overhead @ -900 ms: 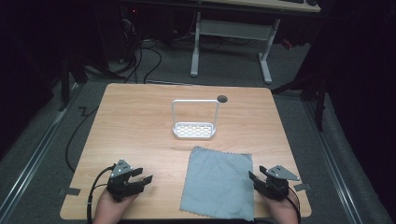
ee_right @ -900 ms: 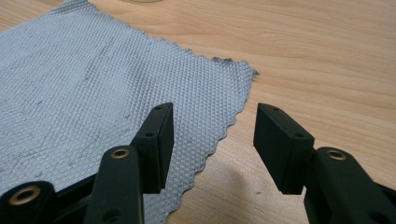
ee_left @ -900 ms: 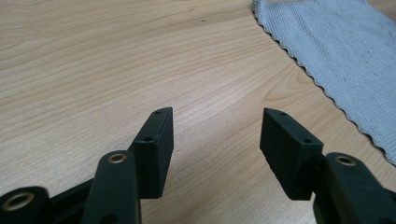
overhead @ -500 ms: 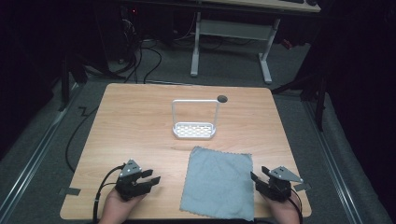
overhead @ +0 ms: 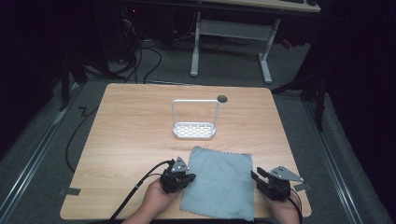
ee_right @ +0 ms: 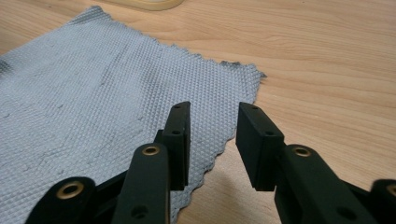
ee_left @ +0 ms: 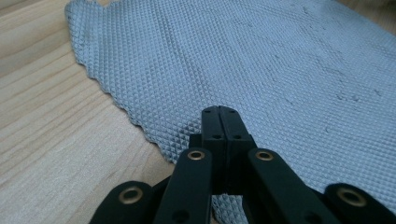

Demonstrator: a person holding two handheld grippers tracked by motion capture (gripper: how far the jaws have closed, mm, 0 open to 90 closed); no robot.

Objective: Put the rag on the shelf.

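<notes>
A grey cloth (overhead: 219,183) is lying flat at the lower middle of the high view, near the front edge of the wooden table (overhead: 130,135). In the left gripper view the cloth (ee_left: 243,70) is spreading across the upper right, its scalloped edge running down the left. The left gripper (overhead: 180,175) is sitting at the cloth's left edge, jaws pressed together over the weave with nothing between them (ee_left: 219,114). The right gripper (overhead: 266,179) is resting at the cloth's right edge, lower right of the high view, jaws standing apart above the cloth's border (ee_right: 212,135), not pinching it. A white wire rack (overhead: 194,121) is standing beyond the cloth, at mid-table.
</notes>
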